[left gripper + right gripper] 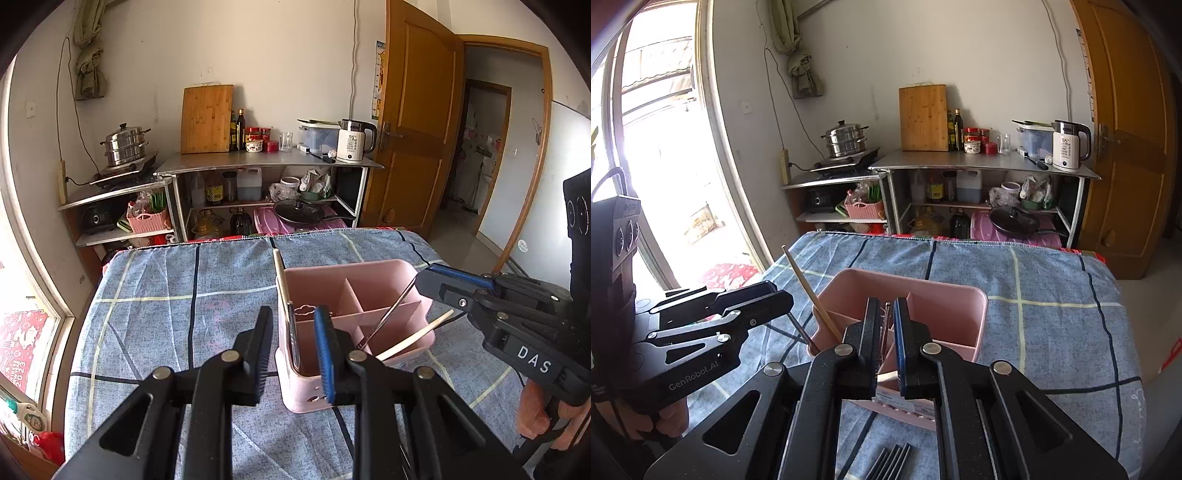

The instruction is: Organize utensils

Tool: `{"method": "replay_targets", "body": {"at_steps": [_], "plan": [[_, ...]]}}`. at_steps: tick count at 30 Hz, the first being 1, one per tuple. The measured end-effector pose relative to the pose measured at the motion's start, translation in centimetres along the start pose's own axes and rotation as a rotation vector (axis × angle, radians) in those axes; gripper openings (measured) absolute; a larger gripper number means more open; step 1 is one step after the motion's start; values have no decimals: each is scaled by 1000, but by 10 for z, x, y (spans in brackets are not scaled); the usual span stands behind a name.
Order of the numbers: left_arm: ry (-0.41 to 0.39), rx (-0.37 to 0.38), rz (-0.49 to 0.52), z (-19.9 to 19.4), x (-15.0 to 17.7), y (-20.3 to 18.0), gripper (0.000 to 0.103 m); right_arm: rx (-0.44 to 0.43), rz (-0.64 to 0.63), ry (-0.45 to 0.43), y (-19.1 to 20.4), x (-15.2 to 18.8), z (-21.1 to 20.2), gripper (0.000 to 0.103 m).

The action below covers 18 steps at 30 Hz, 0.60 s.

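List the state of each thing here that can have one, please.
left claw: open
right claw: shut on metal chopstick
pink caddy: upright, partly filled
wooden chopstick: leaning in pink caddy
door: open
kettle: lid shut

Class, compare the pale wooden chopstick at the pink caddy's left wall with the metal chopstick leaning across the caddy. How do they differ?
Look: the wooden chopstick is pale and matte, while the metal chopstick is grey and shiny.
Pose: the wooden one stands steeply, while the metal one leans far to the right.
Contact: only the metal one's top sits between the right tongs.
Both are thin sticks with their lower ends inside the pink caddy.
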State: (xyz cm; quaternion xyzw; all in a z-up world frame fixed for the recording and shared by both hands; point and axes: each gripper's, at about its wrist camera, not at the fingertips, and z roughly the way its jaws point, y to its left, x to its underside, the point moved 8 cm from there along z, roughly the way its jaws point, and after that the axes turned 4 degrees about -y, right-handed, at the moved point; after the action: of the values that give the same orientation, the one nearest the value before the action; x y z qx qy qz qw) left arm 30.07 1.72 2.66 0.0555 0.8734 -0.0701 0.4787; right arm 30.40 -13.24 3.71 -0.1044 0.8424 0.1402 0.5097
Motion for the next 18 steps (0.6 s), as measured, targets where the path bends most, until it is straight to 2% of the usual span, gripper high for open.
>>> {"method": "replay_targets", "body": {"at_steps": [6,10,14,18], "plan": [[-57,-15,0,-31,-3,0,29,14,-7,-65,0,-2,-37,13],[-95,-21,1,-59,7,-2,31,26,-15,-100,0,6,-68,13],[-97,0,-15,-77,29,-4,32,33,-16,-102,-1,29,-92,13],[-65,17,-34,-81,58,-7,33,40,4,-68,-7,62,-102,13]]}}
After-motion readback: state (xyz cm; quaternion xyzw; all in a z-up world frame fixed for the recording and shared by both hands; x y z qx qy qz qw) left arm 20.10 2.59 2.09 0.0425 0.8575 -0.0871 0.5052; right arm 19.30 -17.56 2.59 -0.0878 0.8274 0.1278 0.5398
